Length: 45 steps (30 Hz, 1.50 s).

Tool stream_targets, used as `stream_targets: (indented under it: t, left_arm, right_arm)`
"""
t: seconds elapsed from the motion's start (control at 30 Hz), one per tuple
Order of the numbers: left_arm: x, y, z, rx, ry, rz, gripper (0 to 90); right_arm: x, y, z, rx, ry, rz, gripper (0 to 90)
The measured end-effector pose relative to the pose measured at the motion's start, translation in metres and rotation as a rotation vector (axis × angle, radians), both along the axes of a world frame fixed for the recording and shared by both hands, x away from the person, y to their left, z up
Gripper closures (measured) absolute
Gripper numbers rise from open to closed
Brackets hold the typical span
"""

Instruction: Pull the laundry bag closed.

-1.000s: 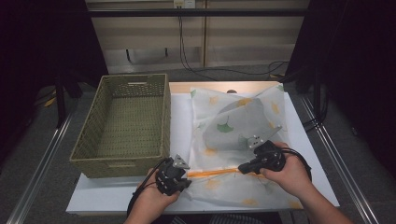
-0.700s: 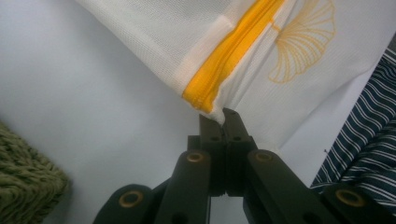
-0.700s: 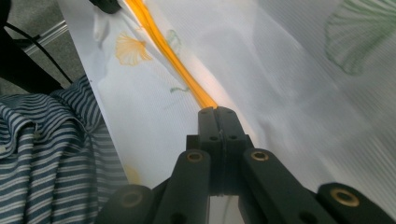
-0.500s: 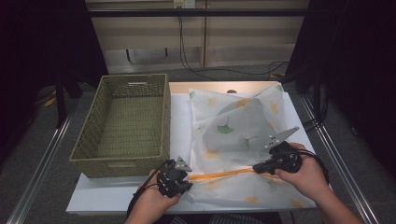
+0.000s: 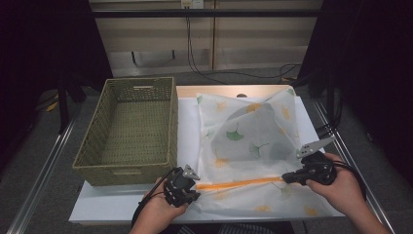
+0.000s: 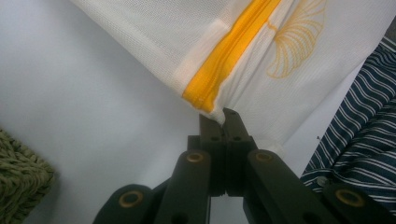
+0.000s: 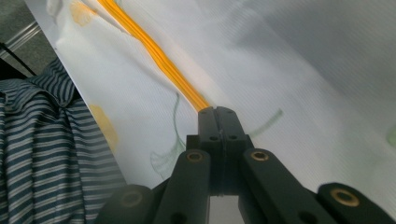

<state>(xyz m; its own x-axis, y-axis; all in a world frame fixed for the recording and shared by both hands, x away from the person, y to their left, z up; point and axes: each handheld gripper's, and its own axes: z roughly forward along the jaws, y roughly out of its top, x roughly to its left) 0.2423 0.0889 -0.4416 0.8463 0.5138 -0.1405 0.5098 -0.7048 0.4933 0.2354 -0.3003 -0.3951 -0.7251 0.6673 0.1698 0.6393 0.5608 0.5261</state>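
Black hand-held gripper (image 6: 223,114) links with brass-ringed pivots, trailing black cables, navy white-striped shirt (image 7: 42,149).

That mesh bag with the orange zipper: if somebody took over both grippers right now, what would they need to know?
Left gripper: shut on the bag's corner at the zipper's end, holding it to the table.
Right gripper: shut at the zipper's other end, probably on the pull, which the jaws hide.
Basket: empty, left of the bag.
Done: both zipper ends gripped.
Left: whether the zipper is open or closed cannot be told; finish it.

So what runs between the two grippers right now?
In the high view, the mesh bag's orange zipper stretches from the left gripper to the right gripper.
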Motion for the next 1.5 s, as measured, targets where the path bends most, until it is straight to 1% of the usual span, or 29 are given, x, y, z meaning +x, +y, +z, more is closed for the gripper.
stream_targets:
  t: [0.03, 0.1, 0.13, 0.27, 0.33, 0.4, 0.53, 0.7, 0.83, 0.9, 0.93, 0.97, 1.0, 1.03, 1.1, 1.13, 1.17, 1.2, 1.23, 1.27, 1.3, 1.33, 1.37, 1.4, 1.43, 1.47, 1.5]
  left_arm:
    - [0.000, 0.000, 0.000, 0.004, 0.003, -0.003, 90.0]
    - [0.000, 0.000, 0.000, 0.001, 0.001, -0.002, 90.0]
    - [0.000, 0.000, 0.000, 0.007, 0.003, -0.003, 90.0]
    - [0.000, 0.000, 0.001, 0.012, 0.003, -0.005, 90.0]
    - [0.000, 0.000, 0.001, 0.006, 0.006, -0.001, 90.0]
    - [0.000, 0.000, 0.000, 0.009, 0.000, -0.006, 90.0]
    - [0.001, 0.000, 0.000, 0.006, 0.002, -0.005, 90.0]
    - [0.001, 0.001, -0.001, 0.013, 0.009, -0.007, 90.0]
    - [0.001, 0.001, -0.002, 0.012, 0.008, -0.006, 90.0]
    - [0.001, 0.001, -0.002, 0.009, 0.011, -0.001, 90.0]
    - [0.002, 0.002, -0.002, 0.021, 0.011, -0.016, 90.0]
    - [0.002, 0.002, -0.002, 0.027, 0.011, -0.023, 90.0]
    - [0.002, 0.002, -0.002, 0.022, 0.009, -0.016, 90.0]
    - [0.002, 0.002, -0.002, 0.020, 0.008, -0.016, 90.0]
    - [0.002, 0.002, -0.002, 0.020, 0.008, -0.016, 90.0]
    - [0.001, 0.002, -0.002, 0.019, 0.012, -0.007, 90.0]
    - [0.001, 0.001, -0.003, 0.006, 0.015, 0.007, 90.0]
    - [0.001, 0.002, -0.003, 0.007, 0.013, 0.004, 90.0]
    - [0.000, 0.001, -0.003, 0.002, 0.018, 0.011, 90.0]
    - [0.001, 0.002, -0.003, 0.005, 0.018, 0.004, 90.0]
    - [0.002, 0.003, -0.002, 0.021, 0.017, -0.016, 90.0]
    - [0.001, 0.003, -0.003, 0.019, 0.016, -0.015, 90.0]
    - [0.001, 0.003, -0.002, 0.024, 0.020, -0.016, 90.0]
    - [0.002, 0.003, -0.002, 0.022, 0.015, -0.018, 90.0]
    - [0.001, 0.002, -0.002, 0.006, 0.015, 0.003, 89.9]
    - [0.001, 0.003, -0.001, 0.001, 0.001, -0.010, 89.7]
    - [0.000, 0.003, 0.000, 0.007, -0.008, -0.036, 89.4]
  right_arm:
    - [-0.001, -0.002, 0.000, -0.007, 0.007, -0.011, 90.0]
    - [-0.003, -0.008, -0.001, -0.007, 0.012, -0.028, 90.0]
    - [-0.004, -0.010, -0.002, -0.007, 0.016, -0.035, 90.0]
    - [-0.006, -0.018, -0.001, -0.011, 0.007, -0.048, 90.0]
    - [-0.007, -0.021, -0.001, -0.019, 0.010, -0.066, 90.0]
    - [-0.008, -0.026, -0.002, -0.020, 0.013, -0.075, 90.0]
    - [-0.010, -0.035, -0.003, -0.023, 0.023, -0.098, 90.0]
    - [-0.011, -0.047, -0.004, -0.027, 0.018, -0.128, 90.0]
    - [-0.012, -0.056, -0.005, -0.034, 0.026, -0.164, 90.0]
    - [-0.012, -0.061, -0.007, -0.035, 0.023, -0.166, 90.0]
    - [-0.013, -0.063, -0.007, -0.036, 0.037, -0.178, 90.0]
    - [-0.013, -0.065, -0.008, -0.044, 0.034, -0.180, 90.0]
    - [-0.014, -0.066, -0.008, -0.053, 0.043, -0.189, 90.0]
    - [-0.014, -0.069, -0.009, -0.056, 0.035, -0.193, 90.0]
    - [-0.015, -0.073, -0.010, -0.060, 0.044, -0.213, 90.0]
    - [-0.015, -0.075, -0.010, -0.061, 0.044, -0.217, 90.0]
    - [-0.015, -0.078, -0.011, -0.064, 0.044, -0.223, 90.0]
    - [-0.016, -0.080, -0.012, -0.071, 0.050, -0.232, 90.0]
    - [-0.015, -0.082, -0.013, -0.083, 0.041, -0.238, 90.0]
    - [-0.016, -0.084, -0.014, -0.105, 0.048, -0.254, 90.0]
    - [-0.016, -0.086, -0.016, -0.116, 0.045, -0.258, 90.0]
    - [-0.016, -0.087, -0.018, -0.107, 0.055, -0.268, 90.0]
    - [-0.016, -0.089, -0.019, -0.108, 0.048, -0.263, 90.0]
    - [-0.016, -0.090, -0.019, -0.113, 0.058, -0.261, 90.0]
    - [-0.017, -0.089, -0.020, -0.098, 0.060, -0.266, 90.0]
    - [-0.017, -0.090, -0.020, -0.096, 0.062, -0.260, 90.0]
    - [-0.017, -0.090, -0.019, -0.094, 0.056, -0.259, 90.0]
